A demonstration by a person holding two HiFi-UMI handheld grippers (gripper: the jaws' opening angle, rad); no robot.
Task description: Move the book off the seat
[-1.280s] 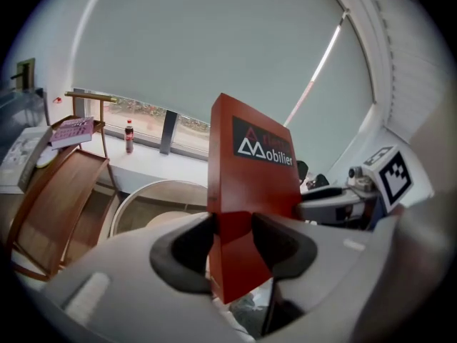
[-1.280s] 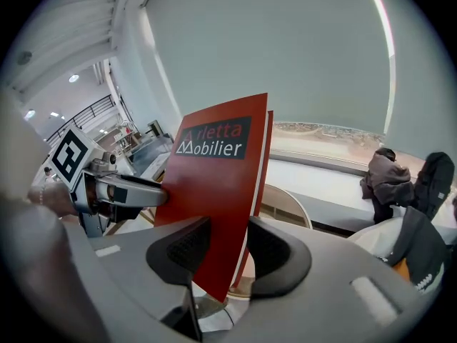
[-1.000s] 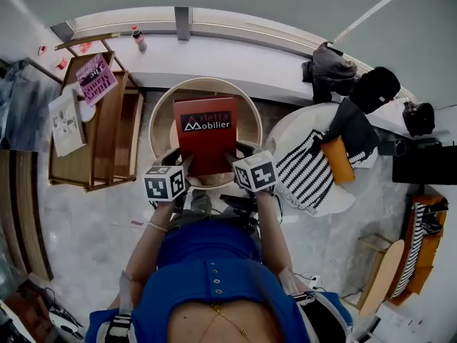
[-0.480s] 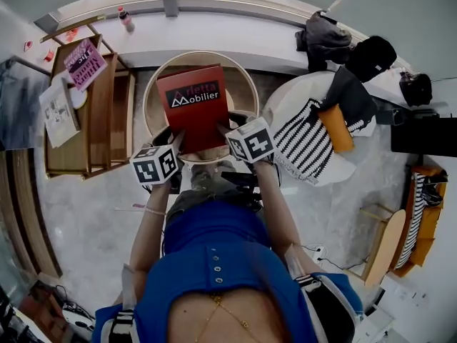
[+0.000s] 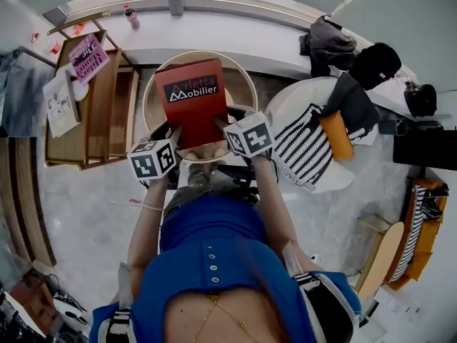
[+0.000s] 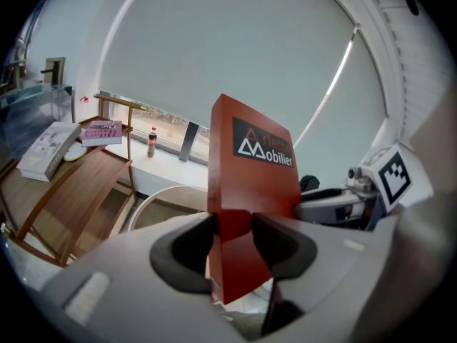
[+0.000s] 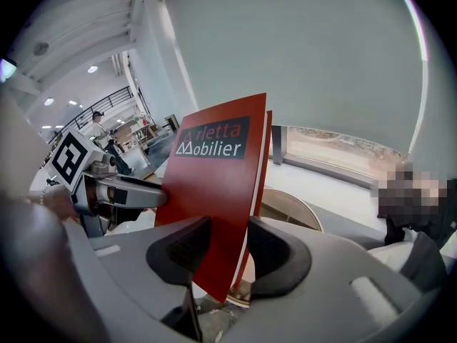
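Observation:
A red book (image 5: 191, 98) with white "Mobilier" lettering is held upright over the round wooden seat (image 5: 241, 78). My left gripper (image 5: 173, 138) is shut on the book's lower left edge and my right gripper (image 5: 223, 131) on its lower right edge. In the left gripper view the book (image 6: 250, 170) stands between the pads of the left gripper (image 6: 232, 241), with the right gripper (image 6: 335, 206) beyond it. In the right gripper view the book (image 7: 214, 184) is clamped in the right gripper (image 7: 228, 252), and the left gripper (image 7: 121, 191) shows at the left.
A wooden rack (image 5: 107, 113) with magazines stands at the left. A bottle (image 5: 131, 16) sits on the white window ledge. To the right is a white chair with a striped cushion (image 5: 307, 145), an orange item and dark jackets (image 5: 335, 45).
Both grippers keep the same hold on the book. The whole scene has shifted a little up and left in the head view.

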